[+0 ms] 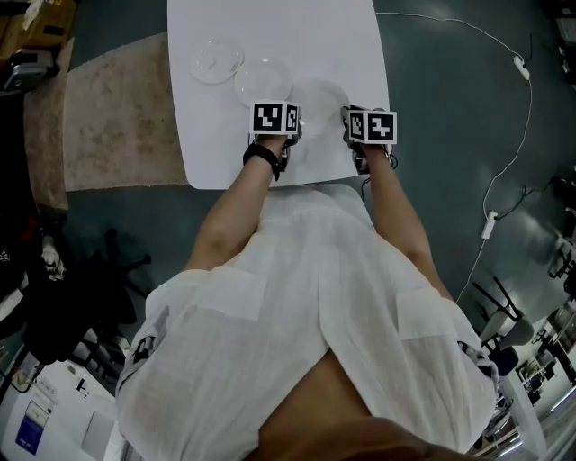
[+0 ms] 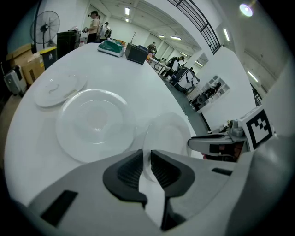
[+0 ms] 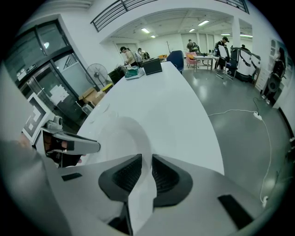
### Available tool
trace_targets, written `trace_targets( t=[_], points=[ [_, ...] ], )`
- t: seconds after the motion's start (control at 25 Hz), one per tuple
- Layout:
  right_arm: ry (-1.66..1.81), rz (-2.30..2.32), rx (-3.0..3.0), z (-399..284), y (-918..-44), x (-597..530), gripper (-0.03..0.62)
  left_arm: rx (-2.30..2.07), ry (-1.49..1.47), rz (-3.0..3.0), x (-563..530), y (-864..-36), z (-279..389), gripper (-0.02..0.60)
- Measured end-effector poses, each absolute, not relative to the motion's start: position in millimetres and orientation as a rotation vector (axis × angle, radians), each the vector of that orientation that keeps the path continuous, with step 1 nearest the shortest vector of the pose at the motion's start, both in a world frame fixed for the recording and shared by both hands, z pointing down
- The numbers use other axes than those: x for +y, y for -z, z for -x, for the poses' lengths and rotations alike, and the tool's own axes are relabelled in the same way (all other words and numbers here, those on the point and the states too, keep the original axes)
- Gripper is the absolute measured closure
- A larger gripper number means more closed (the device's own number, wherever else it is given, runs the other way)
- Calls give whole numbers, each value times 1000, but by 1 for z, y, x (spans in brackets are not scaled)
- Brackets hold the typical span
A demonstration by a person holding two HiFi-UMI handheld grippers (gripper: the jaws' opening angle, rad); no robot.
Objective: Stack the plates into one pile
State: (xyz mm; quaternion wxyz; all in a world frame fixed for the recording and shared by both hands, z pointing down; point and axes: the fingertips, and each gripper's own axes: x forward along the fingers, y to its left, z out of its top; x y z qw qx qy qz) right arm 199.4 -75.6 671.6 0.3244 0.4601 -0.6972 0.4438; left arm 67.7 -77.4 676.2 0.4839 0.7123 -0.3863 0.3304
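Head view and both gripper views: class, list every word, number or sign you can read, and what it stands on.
No words or numbers can be read anywhere.
Marker cubes: black-and-white square patterns only, no letters.
Blue label on white box: too small to read.

- The head view is dim and flat; the white table [image 1: 270, 54] is its brightest patch and the floor [image 1: 450, 108] is dark.
- The clear plates [image 1: 264, 81] barely show, only by faint rim glints.
- Both gripper views are brighter, lit by ceiling strip lights [image 2: 126, 10] far beyond the jaws.
- A lamp [image 2: 245, 9] flares at upper right.
- Fisheye bending curves the table edge, and the corners go black.
- The pads [image 2: 131, 171] close to the lens look soft.
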Motion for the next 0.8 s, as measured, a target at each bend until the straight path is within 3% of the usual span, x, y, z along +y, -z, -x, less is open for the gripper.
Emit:
trace_targets(
  t=[0.8],
  points=[
    [-1093,-1092,-1897,-111,-654,-113,511,-1049,-692,-1657,-95,-662,20,523]
  ],
)
